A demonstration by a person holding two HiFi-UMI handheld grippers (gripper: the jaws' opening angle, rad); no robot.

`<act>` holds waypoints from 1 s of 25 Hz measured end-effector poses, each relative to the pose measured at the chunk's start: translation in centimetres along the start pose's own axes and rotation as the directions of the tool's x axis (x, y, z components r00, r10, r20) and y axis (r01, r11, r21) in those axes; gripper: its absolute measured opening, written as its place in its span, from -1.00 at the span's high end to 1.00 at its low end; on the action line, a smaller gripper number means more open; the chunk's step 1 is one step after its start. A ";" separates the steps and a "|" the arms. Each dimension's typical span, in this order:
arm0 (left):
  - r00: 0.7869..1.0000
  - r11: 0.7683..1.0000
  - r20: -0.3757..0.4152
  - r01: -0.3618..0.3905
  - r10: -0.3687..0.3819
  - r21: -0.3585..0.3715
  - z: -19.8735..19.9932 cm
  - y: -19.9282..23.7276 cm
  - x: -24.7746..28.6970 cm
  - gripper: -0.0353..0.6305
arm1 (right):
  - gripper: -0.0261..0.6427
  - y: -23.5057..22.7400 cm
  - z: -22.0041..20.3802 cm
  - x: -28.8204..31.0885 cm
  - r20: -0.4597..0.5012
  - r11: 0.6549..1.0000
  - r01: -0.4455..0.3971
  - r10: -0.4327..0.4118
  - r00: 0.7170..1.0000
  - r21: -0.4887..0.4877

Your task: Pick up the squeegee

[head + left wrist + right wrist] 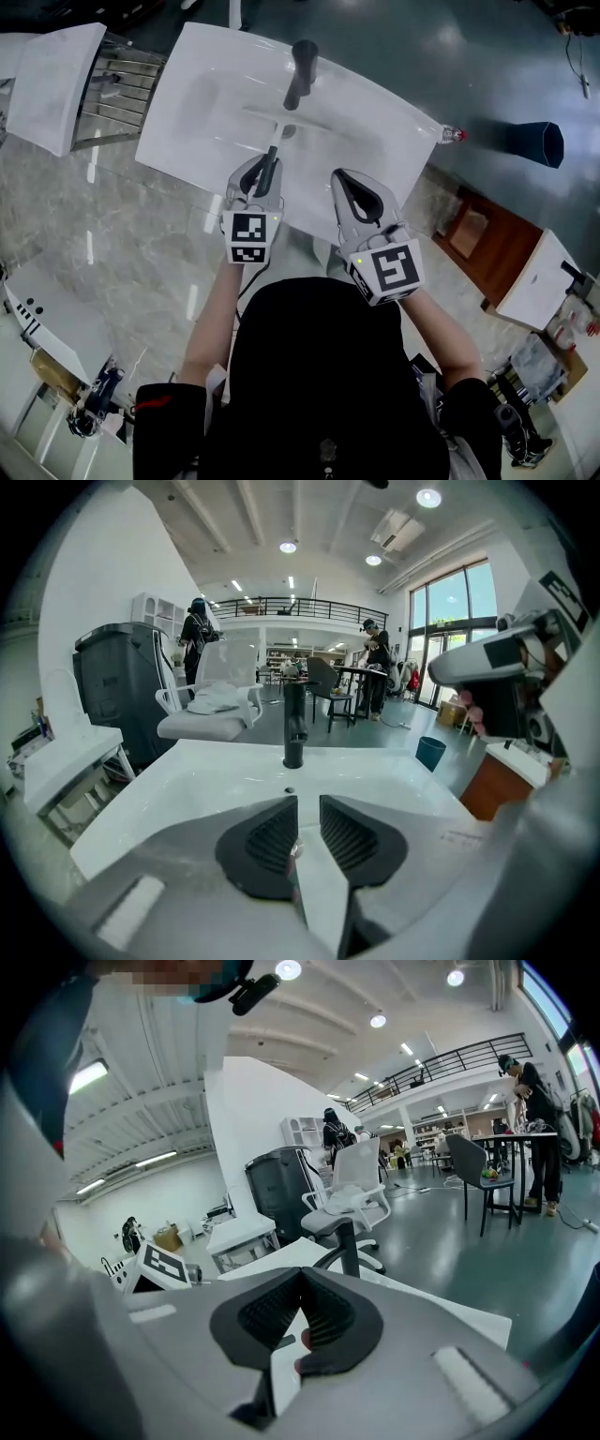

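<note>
A squeegee [284, 116] lies in the white sink basin [202, 98], its blade crosswise below the black faucet [302, 67]. Its handle [274, 145] runs back toward me. My left gripper [263, 167] is open, and the handle's dark near end lies between its fingers. In the left gripper view the left gripper [308, 806] shows a clear gap between its pads, pointing at the faucet [294, 728] across the basin [178, 794]. My right gripper [341, 175] hovers to the right over the basin's near edge. Its tips meet on nothing in the right gripper view [300, 1275].
Left of the sink stand a metal rack [117, 89] and a white panel [52, 84]. A small bottle [452, 134] sits at the sink's right corner. A blue bin [539, 141] and a wooden cabinet [487, 239] stand to the right. A white office chair [211, 710] stands beyond the sink.
</note>
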State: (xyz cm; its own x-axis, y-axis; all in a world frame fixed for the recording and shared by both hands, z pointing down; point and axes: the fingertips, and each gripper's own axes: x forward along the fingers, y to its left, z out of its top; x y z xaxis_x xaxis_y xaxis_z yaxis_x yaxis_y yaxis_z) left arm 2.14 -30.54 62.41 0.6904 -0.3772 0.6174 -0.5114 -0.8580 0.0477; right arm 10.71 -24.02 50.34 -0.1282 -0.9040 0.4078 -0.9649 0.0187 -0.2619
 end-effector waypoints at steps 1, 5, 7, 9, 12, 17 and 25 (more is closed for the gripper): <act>1.000 1.000 -0.015 -0.003 0.003 -0.004 -0.5 0.0 0.3 0.65 | 0.91 -0.1 -0.4 0.1 -0.010 1.000 -0.005 0.005 1.000 0.003; 0.997 1.000 -0.082 -0.012 0.010 -0.026 -2.5 0.0 1.6 0.57 | 0.91 -0.8 -1.7 0.3 -0.043 1.000 -0.010 0.011 0.999 0.026; 0.993 0.999 -0.114 -0.021 0.017 -0.036 -3.5 0.2 2.3 0.57 | 0.91 -1.2 -2.5 0.3 -0.059 0.999 -0.008 0.010 0.998 0.043; 0.988 0.998 -0.153 -0.022 0.014 -0.051 -4.6 0.2 2.9 0.49 | 0.91 -1.7 -3.3 0.3 -0.077 0.998 -0.005 0.010 0.997 0.056; 0.978 0.998 -0.207 -0.032 0.020 -0.057 -6.0 0.3 3.9 0.48 | 0.91 -2.2 -4.4 0.3 -0.101 0.997 -0.003 0.010 0.995 0.072; 0.960 0.997 -0.278 -0.041 0.022 -0.065 -7.6 0.7 5.4 0.42 | 0.91 -2.9 -5.7 0.6 -0.132 0.996 0.000 0.011 0.991 0.089; 0.918 0.997 -0.396 -0.045 0.015 -0.068 -10.3 1.4 7.7 0.40 | 0.91 -3.9 -6.7 1.4 -0.158 0.993 0.010 0.009 0.987 0.119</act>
State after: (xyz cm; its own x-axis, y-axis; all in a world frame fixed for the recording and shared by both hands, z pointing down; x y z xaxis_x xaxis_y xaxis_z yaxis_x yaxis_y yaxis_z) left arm 1.44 -31.04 75.29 0.4236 -0.2206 0.8786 -0.5760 -0.8142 0.0733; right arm 12.75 -22.54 57.79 -0.1718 -0.8248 0.5386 -0.9321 -0.0409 -0.3599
